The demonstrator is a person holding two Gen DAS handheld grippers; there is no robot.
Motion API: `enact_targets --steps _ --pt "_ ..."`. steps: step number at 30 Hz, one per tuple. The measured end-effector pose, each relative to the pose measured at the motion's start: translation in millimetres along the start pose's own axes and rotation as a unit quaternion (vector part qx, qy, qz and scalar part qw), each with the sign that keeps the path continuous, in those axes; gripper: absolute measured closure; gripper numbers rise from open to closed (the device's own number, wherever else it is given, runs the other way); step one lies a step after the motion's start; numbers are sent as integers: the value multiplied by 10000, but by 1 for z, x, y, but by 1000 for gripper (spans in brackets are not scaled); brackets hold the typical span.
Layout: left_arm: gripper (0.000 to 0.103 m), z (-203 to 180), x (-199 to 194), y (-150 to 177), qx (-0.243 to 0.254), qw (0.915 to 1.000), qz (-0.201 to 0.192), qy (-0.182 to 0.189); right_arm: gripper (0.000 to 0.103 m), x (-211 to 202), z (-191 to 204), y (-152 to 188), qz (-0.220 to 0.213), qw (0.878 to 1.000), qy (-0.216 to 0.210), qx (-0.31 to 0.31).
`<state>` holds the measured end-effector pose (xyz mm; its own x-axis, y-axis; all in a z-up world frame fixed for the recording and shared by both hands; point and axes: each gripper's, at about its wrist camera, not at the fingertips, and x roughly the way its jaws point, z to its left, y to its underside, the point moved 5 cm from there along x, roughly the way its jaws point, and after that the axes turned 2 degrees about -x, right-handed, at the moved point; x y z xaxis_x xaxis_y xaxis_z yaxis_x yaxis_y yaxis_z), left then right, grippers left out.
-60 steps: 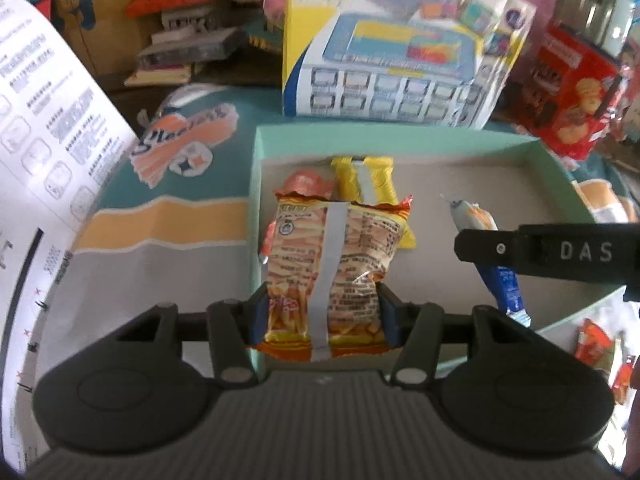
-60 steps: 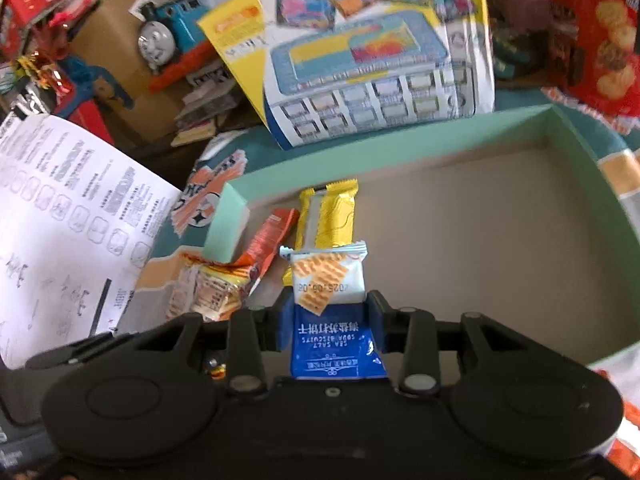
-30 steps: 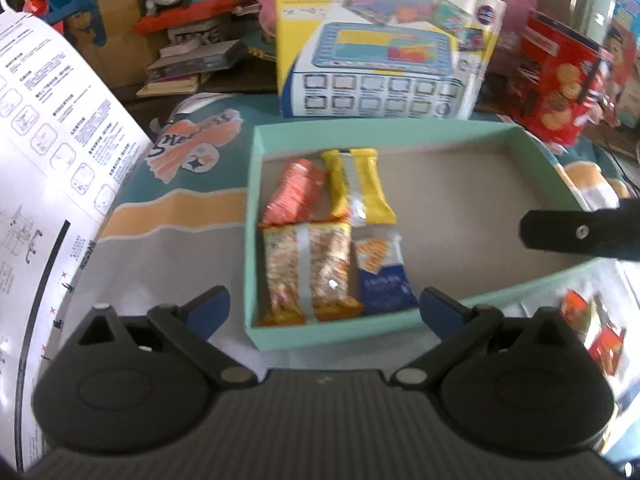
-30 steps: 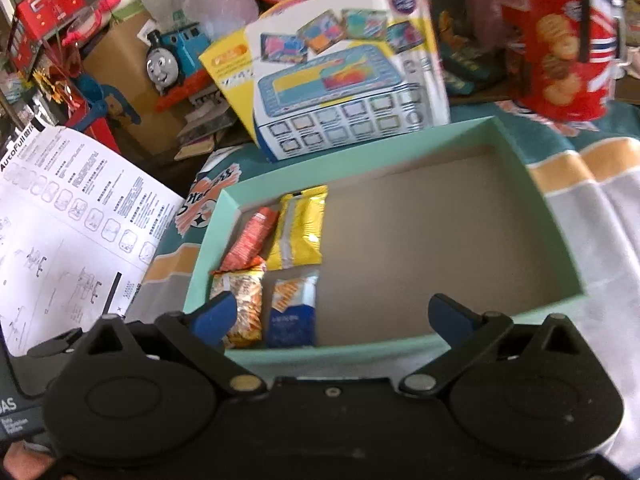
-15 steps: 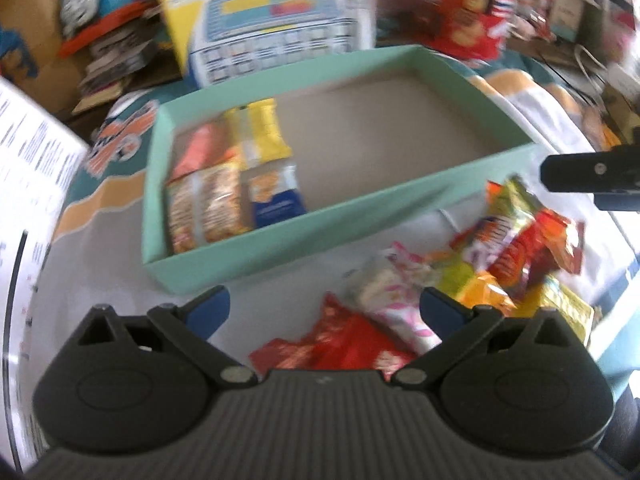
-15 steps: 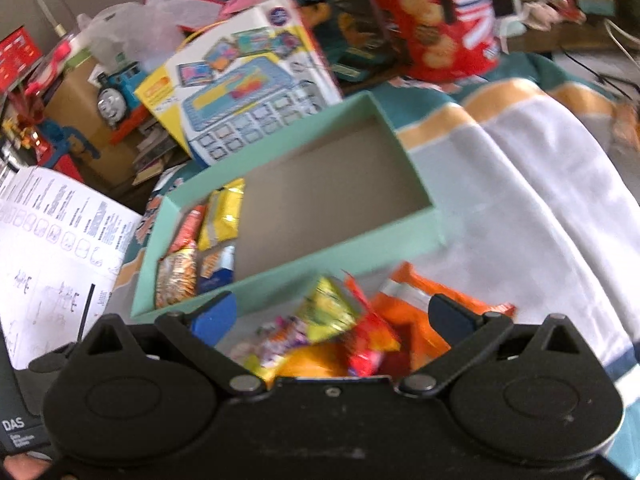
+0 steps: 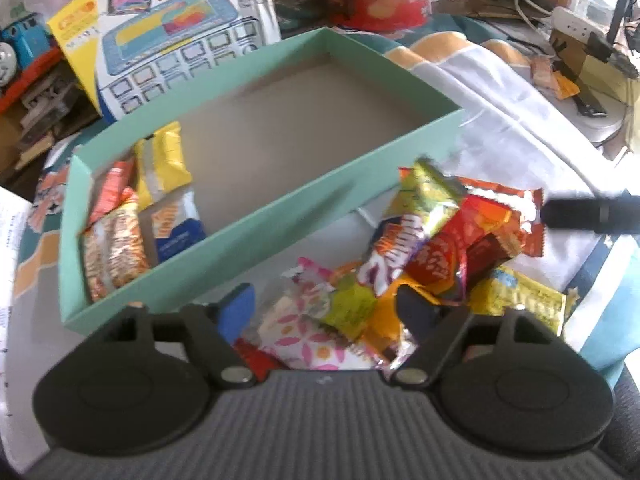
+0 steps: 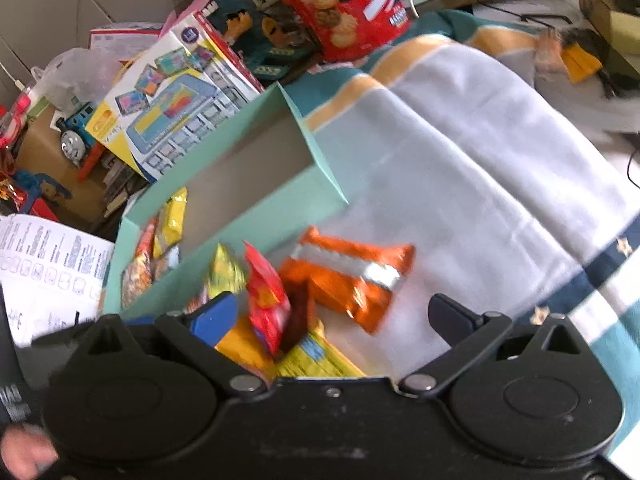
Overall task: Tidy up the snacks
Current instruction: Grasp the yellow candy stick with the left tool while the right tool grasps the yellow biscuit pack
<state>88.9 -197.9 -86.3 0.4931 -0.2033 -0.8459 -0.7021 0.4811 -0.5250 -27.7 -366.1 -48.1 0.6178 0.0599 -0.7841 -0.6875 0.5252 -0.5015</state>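
Black grippers [image 7: 326,306], blue finger pads [image 8: 212,316]

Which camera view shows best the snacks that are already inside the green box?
The left wrist view: the four packed snacks lie in plain sight at the left end of the green box. In the right wrist view the box wall hides part of them, and they look small and blurred.

No wording can be made out for certain. Print on the instruction sheet [image 8: 48,264], the toy box [image 7: 168,36], the biscuit tin [image 8: 340,4] and the snack wrappers [image 7: 436,248] is too blurred to read.
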Motion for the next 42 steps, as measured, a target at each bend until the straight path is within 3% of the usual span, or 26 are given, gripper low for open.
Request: enact_targets --steps 2,4,5,7,11,13,16,18,26,30,36,42 --pt "49 -6 0 -2 136 9998 -54 126 3 2 -4 11 78 9999 -57 -37" --pt "74 -14 -1 -3 322 9991 -69 268 5 6 -5 21 204 9997 -131 -54" --pt "78 -16 -2 -3 385 9989 -90 240 6 7 -3 25 243 9996 -157 -65" --pt "78 -19 -2 -2 438 9988 -111 194 7 10 0 29 296 9992 -210 -161" --pt "78 -9 -1 -1 61 9992 18 391 7 17 13 32 336 9969 -214 -679" --pt "78 -3 -2 -1 -107 9989 60 453 13 21 21 36 474 9942 -221 -943" --pt "78 1 -4 0 -231 9982 100 535 31 28 33 45 712 9860 -133 -1500" --pt "78 1 -4 1 -254 9980 158 565 54 30 40 50 805 9809 -55 -1771" --pt "70 -4 6 -2 -129 9991 212 349 54 37 48 47 685 9785 17 -1944" --pt "78 -11 4 -3 67 9993 137 329 56 42 53 48 566 9753 103 -2131" --pt "78 -11 -14 -1 8 9988 8 486 57 28 35 46 583 9873 -66 -1479" --pt "78 -4 -36 -6 -208 9974 -174 662 57 5 26 39 485 9915 -143 -1202"
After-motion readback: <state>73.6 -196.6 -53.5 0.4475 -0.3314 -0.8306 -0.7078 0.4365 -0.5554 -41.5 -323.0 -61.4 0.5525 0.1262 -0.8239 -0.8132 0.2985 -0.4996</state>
